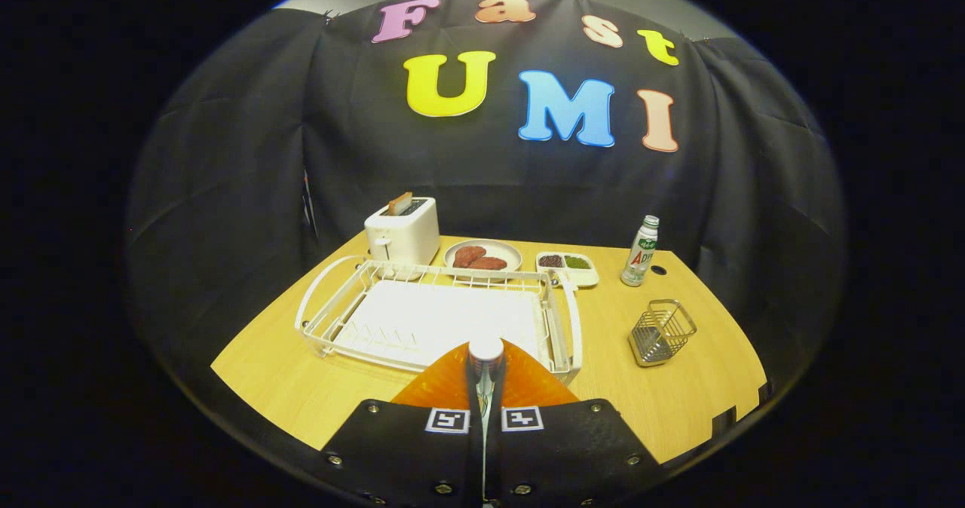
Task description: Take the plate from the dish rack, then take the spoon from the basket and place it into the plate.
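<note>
My gripper [484, 416] is shut on a metal spoon [486, 351], which stands up between the two fingers with its rounded end pointing forward. Right under and just ahead of the fingers lies an orange plate [445, 384], partly hidden by them, on the wooden table in front of the rack. Beyond the plate sits the white wire dish rack [332, 316] on its white tray, with nothing in it. To the right of the rack stands the small metal wire basket [662, 333], leaning a little and holding nothing.
At the back of the table [286, 387] are a white toaster [403, 235] with a slice in it, a plate of brown meat pieces [482, 257], a two-part dish [567, 264] and a small bottle [641, 252]. Black cloth walls close in the booth.
</note>
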